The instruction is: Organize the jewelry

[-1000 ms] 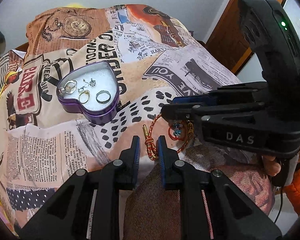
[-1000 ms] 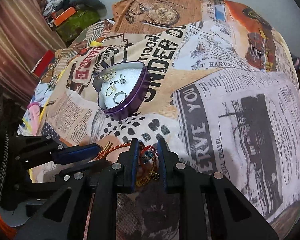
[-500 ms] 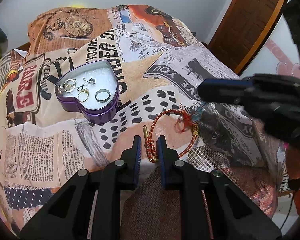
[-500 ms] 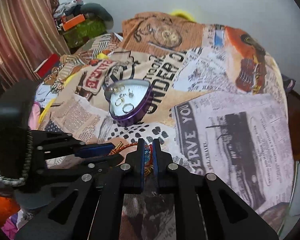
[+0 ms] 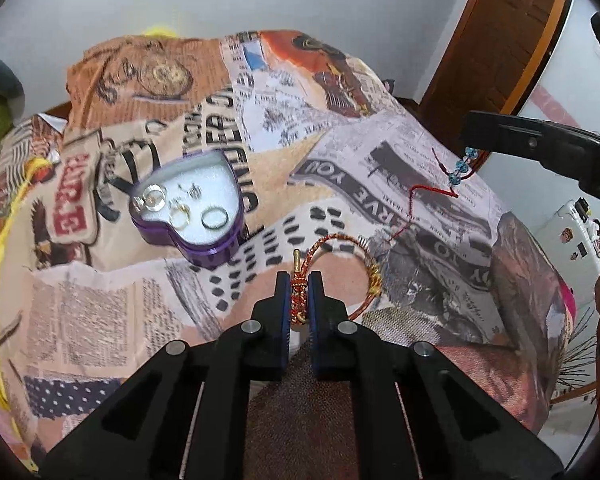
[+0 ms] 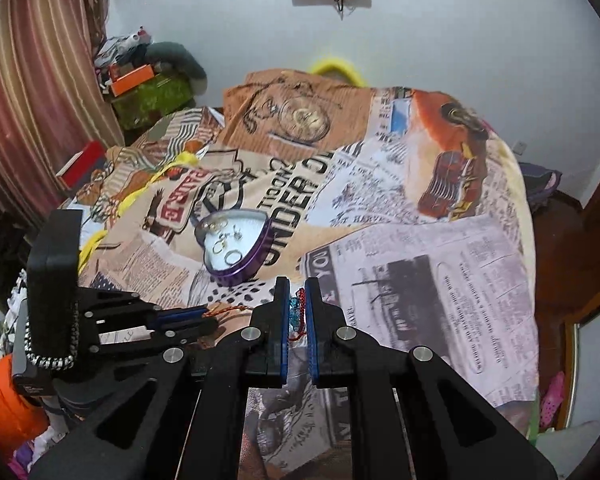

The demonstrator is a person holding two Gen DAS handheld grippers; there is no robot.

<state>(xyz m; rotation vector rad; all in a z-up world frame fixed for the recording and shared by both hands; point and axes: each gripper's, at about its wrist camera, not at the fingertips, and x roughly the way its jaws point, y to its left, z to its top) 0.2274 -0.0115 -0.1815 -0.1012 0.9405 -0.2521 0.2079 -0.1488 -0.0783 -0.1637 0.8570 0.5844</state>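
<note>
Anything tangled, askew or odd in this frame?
Yes. The thin red cord with blue beads, pinched by the right tongs, still trails down to the red-gold braided bracelet held by the left tongs, so the two look snagged together. The purple heart box sits level.

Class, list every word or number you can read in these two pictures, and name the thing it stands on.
"UNDER": bedspread, beside the purple heart-shaped box.
"YOU": bedspread headline.
"HARVE": bedspread, cut off.
Red badge lettering: too distorted.
Newsprint columns: too small and blurred.
Both grippers: no legible text.
</note>
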